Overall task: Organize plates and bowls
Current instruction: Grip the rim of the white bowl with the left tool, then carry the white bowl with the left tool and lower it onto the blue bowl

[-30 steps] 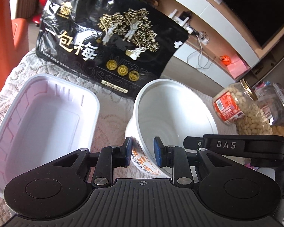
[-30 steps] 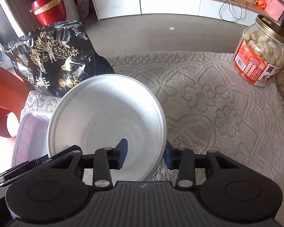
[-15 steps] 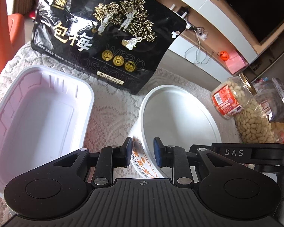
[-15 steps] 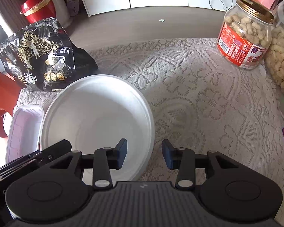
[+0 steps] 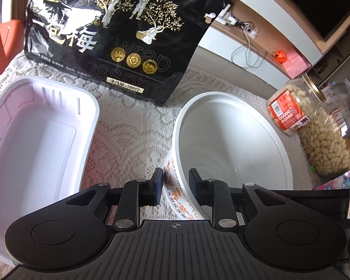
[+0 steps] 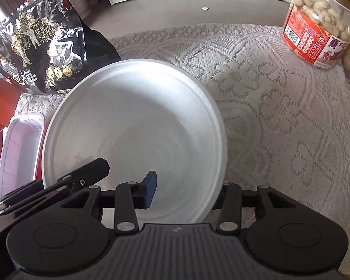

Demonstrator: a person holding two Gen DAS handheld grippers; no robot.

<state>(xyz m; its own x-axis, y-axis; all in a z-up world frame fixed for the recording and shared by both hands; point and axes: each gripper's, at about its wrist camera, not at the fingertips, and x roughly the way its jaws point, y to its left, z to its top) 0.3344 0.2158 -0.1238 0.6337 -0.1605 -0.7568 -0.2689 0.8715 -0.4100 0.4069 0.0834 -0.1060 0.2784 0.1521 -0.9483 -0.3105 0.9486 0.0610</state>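
A white round bowl (image 5: 233,140) with orange print on its outside stands on the lace tablecloth (image 5: 133,130). My left gripper (image 5: 175,183) straddles the bowl's near wall, one pad outside and one inside. Its jaws are closing and the pads press on the wall. In the right wrist view the same bowl (image 6: 133,121) fills the middle. My right gripper (image 6: 184,193) straddles the rim with its jaws opening. Its left finger (image 6: 149,190) stands free inside the bowl, and the rim hides the right one. A white rectangular tray (image 5: 35,140) lies to the bowl's left.
A black snack bag (image 5: 114,35) leans behind the tray and bowl. A peanut jar (image 5: 298,114) and a second clear jar (image 5: 338,126) stand to the right. Bare lace cloth (image 6: 280,116) spreads to the right of the bowl. An orange chair (image 5: 2,35) stands past the table's left edge.
Both grippers have come down with the bowl toward the tablecloth. The right gripper's jaws have widened off the rim. The left gripper's jaws have narrowed a little on the wall.
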